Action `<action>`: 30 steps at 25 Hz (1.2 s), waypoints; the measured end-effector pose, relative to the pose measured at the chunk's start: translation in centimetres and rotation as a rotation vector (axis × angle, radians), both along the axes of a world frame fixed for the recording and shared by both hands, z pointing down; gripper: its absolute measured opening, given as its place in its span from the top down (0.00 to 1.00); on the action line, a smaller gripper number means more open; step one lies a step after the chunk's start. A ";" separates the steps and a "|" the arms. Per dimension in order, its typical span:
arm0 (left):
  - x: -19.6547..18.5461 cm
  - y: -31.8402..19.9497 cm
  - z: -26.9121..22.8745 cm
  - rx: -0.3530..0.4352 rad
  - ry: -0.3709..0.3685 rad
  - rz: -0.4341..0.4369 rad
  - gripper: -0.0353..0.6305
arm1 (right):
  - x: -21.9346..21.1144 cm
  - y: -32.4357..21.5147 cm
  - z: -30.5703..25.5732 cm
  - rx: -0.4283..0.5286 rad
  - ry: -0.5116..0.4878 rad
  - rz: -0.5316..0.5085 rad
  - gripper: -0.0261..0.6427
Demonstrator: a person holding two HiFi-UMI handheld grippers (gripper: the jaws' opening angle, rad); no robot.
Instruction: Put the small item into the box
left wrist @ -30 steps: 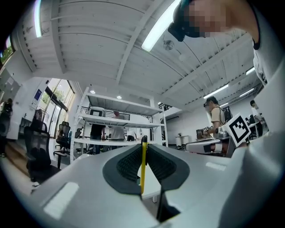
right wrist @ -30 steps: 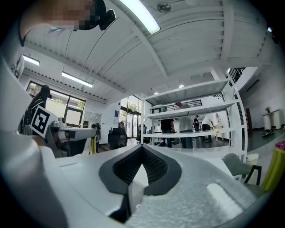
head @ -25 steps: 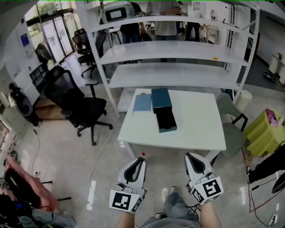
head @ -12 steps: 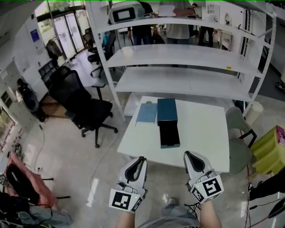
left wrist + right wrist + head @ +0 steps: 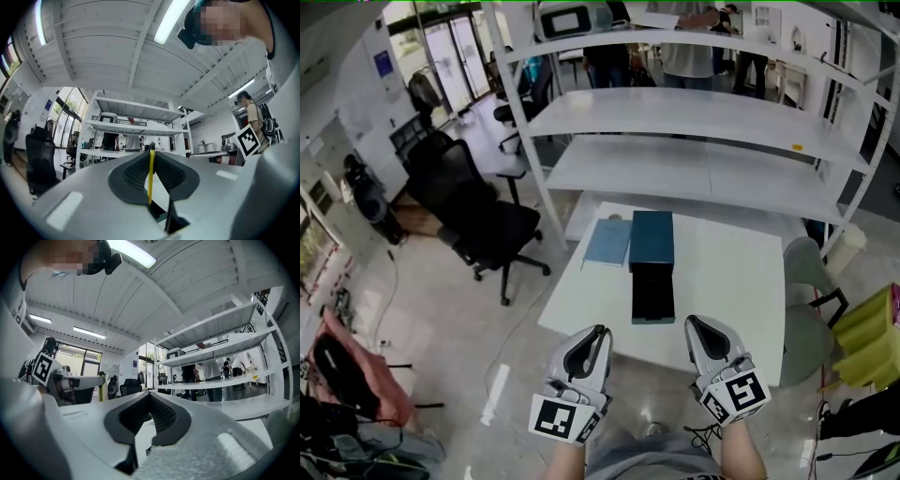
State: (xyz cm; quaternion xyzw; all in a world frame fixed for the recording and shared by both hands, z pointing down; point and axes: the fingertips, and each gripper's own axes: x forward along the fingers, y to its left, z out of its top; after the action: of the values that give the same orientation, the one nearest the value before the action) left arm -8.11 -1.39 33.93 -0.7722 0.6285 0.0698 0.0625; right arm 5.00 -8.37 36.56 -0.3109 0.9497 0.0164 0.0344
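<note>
Thin yellow stick (image 5: pixel 151 176) sits clamped upright btw the pads of left gripper (image 5: pixel 151 156), at near edge of white table (image 5: pixel 727 272), well short of open dark teal box (image 5: pixel 653 295). Teal rectangular piece (image 5: pixel 652 239) touches the box's far end. Right gripper (image 5: pixel 150 394) clenched, nothing in it.

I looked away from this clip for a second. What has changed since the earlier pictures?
The person has walked up to the white table. The grippers, earlier over the floor short of it, now show over its near edge, close to the open box. Unchanged: left gripper clamped on the thin yellow stick, right gripper shut and empty, and box, lid and blue booklet in place.
</note>
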 end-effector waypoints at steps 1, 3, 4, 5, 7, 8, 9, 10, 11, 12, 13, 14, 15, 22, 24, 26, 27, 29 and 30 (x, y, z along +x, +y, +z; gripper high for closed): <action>-0.1 -0.2 0.1 -0.002 0.001 -0.002 0.86 | -0.1 -0.3 0.1 -0.001 -0.001 -0.003 0.96; -0.4 -0.8 0.1 -0.007 0.001 -0.007 0.86 | -0.3 -0.9 0.2 -0.004 0.000 -0.006 0.96; -0.5 -1.2 0.1 -0.011 0.000 -0.008 0.86 | -0.4 -1.2 0.2 -0.006 0.001 -0.006 0.96; -0.6 -1.5 0.1 -0.015 -0.003 -0.007 0.86 | -0.4 -1.6 0.2 -0.007 0.001 -0.005 0.96; -0.6 -2.3 0.0 -0.022 -0.009 0.001 0.86 | -0.5 -2.2 0.2 -0.008 0.000 0.001 0.96; -0.6 -2.8 0.0 -0.025 -0.012 0.009 0.86 | -0.5 -2.5 0.2 -0.010 0.000 0.007 0.96; -0.6 -3.2 0.1 -0.029 -0.014 0.020 0.86 | -0.5 -2.8 0.2 -0.012 -0.001 0.014 0.96; -0.6 -3.7 0.1 -0.033 -0.017 0.032 0.86 | -0.5 -3.1 0.3 -0.014 0.000 0.022 0.96; -0.5 -4.3 0.1 -0.038 -0.019 0.045 0.86 | -0.6 -3.4 0.3 -0.016 0.002 0.030 0.96; -0.5 -4.8 0.2 -0.043 -0.019 0.059 0.86 | -0.6 -3.8 0.4 -0.018 0.004 0.038 0.96; -0.4 -5.4 0.3 -0.048 -0.019 0.075 0.86 | -0.7 -4.1 0.4 -0.019 0.007 0.046 0.96; -0.4 -6.0 0.4 -0.054 -0.017 0.092 0.86 | -0.8 -4.4 0.5 -0.020 0.010 0.054 0.96; -0.4 -6.7 0.5 -0.059 -0.013 0.109 0.86 | -0.8 -4.8 0.5 -0.021 0.013 0.063 0.96; -0.6 -10.4 2.1 -0.115 0.008 0.201 0.86 | -1.1 -6.7 1.1 -0.043 0.022 0.127 0.96; -0.7 -11.4 2.8 -0.130 0.007 0.221 0.86 | -1.1 -7.2 1.3 -0.051 0.027 0.143 0.96; -0.7 -12.2 3.6 -0.148 0.008 0.240 0.86 | -1.2 -7.5 1.6 -0.060 0.030 0.158 0.96; -0.8 -12.6 4.1 -0.158 0.009 0.249 0.86 | -1.3 -7.7 1.9 -0.064 0.030 0.164 0.96; -0.9 -13.3 5.2 -0.177 0.015 0.267 0.86 | -1.5 -8.0 2.1 -0.072 0.031 0.178 0.96; -1.0 -13.7 5.6 -0.188 0.019 0.273 0.86 | -1.5 -8.2 2.2 -0.076 0.032 0.185 0.96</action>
State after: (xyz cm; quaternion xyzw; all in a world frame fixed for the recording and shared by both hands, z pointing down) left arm -9.12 -15.07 39.55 -0.8521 0.5221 0.0260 -0.0260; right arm 3.48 -16.55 38.76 -0.3980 0.9173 -0.0113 0.0056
